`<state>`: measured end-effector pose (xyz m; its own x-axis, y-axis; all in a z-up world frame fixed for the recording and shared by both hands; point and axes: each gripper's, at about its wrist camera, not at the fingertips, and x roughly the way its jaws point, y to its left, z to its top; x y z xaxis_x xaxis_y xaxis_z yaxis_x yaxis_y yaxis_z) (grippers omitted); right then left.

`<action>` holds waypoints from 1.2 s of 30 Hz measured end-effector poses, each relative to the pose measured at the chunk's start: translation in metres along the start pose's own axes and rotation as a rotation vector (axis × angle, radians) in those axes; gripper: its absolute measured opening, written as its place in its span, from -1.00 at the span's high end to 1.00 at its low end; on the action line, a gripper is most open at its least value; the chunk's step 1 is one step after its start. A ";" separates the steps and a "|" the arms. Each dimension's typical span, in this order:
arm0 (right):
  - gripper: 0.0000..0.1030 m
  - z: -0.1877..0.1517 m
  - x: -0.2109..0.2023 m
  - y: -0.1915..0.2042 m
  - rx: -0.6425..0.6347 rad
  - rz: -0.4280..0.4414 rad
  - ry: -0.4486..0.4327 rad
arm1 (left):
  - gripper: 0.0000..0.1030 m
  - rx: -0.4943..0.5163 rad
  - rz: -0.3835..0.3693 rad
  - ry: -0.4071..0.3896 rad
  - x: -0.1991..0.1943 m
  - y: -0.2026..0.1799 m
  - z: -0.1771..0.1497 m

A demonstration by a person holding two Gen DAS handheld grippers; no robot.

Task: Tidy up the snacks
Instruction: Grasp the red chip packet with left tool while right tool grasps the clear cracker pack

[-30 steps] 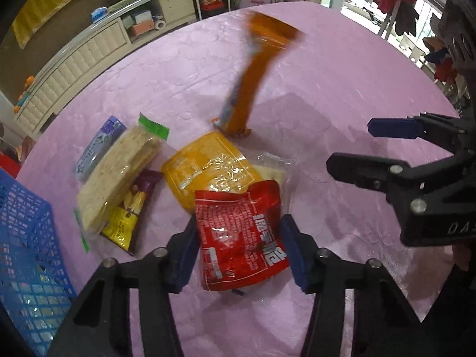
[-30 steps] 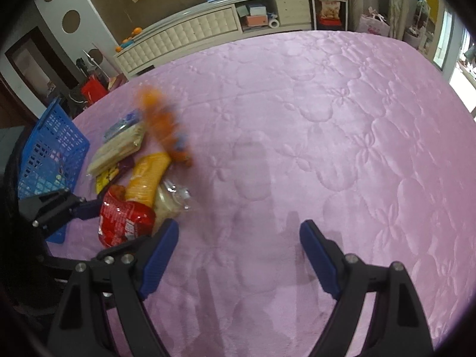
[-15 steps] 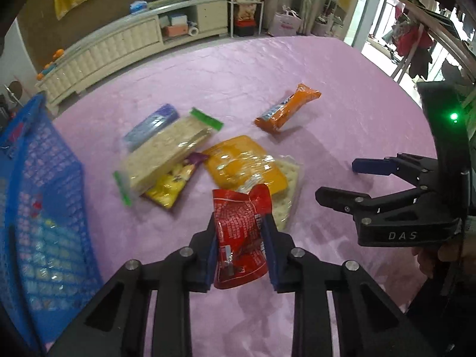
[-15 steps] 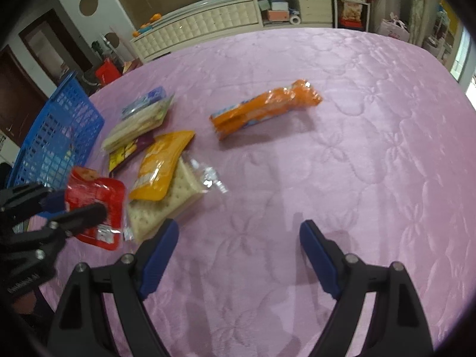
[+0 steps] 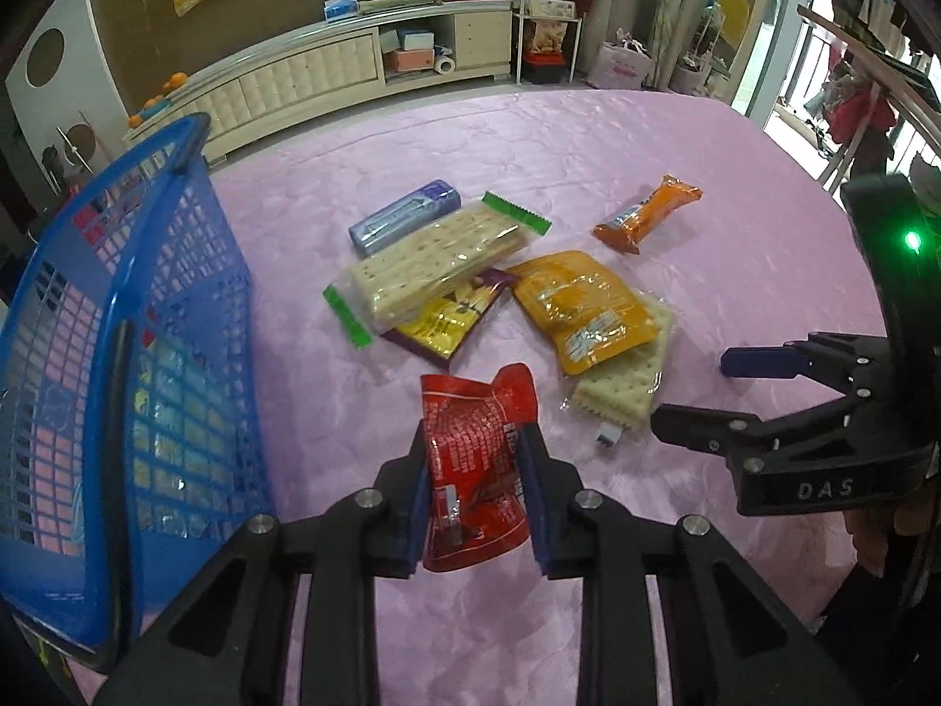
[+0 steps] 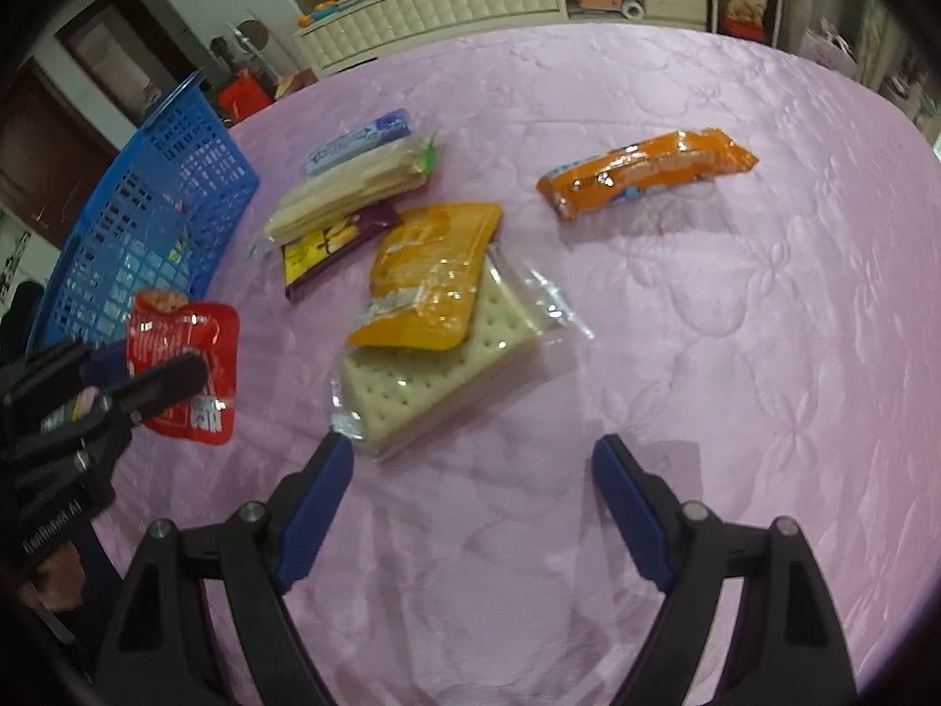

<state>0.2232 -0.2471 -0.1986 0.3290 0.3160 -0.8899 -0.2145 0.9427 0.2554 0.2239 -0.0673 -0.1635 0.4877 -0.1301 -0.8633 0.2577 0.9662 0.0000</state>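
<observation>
The left gripper is pinching a red snack packet between its blue pads, having just been closing on it; the packet is hanging clear of the pink tablecloth, its long axis running along the fingers, its crumpled top edge pointing away from the hand. Beside it the right gripper is hovering with its jaws spread wide and nothing between them. To the left a blue basket is standing. Farther out a clear cracker pack is lying under a yellow pouch, and beyond, an orange bar is pointing diagonally.
</observation>
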 end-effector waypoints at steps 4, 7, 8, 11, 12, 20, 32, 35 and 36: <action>-0.69 0.006 0.010 0.015 0.028 -0.040 0.022 | 0.52 0.070 0.017 -0.016 -0.002 -0.003 -0.008; -0.69 0.014 0.016 0.022 0.065 -0.037 0.028 | 0.52 0.084 0.027 -0.011 -0.002 0.001 -0.011; -0.69 0.018 0.019 0.025 0.081 -0.042 0.029 | 0.52 0.075 0.022 -0.009 -0.002 0.003 -0.011; -0.69 0.030 0.029 0.035 0.099 -0.085 0.047 | 0.52 0.052 0.006 -0.016 -0.002 0.010 -0.012; -0.70 0.032 0.032 0.038 0.096 -0.104 0.052 | 0.52 0.052 0.003 -0.017 -0.001 0.011 -0.011; -0.70 0.043 0.049 0.054 -0.027 -0.208 0.063 | 0.52 0.074 0.003 -0.012 0.004 0.009 -0.011; 0.18 0.014 0.018 0.013 -0.035 -0.188 0.001 | 0.52 -0.005 -0.004 0.015 0.003 0.014 -0.016; 0.59 0.002 0.004 0.010 -0.034 -0.174 -0.027 | 0.52 -0.004 -0.003 0.003 -0.003 0.010 -0.016; 0.64 -0.002 -0.001 0.011 -0.039 -0.170 -0.034 | 0.52 -0.003 -0.005 -0.001 -0.005 0.009 -0.016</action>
<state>0.2186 -0.2370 -0.1961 0.3944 0.1562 -0.9056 -0.1886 0.9782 0.0866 0.2102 -0.0543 -0.1677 0.4876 -0.1347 -0.8626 0.2577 0.9662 -0.0052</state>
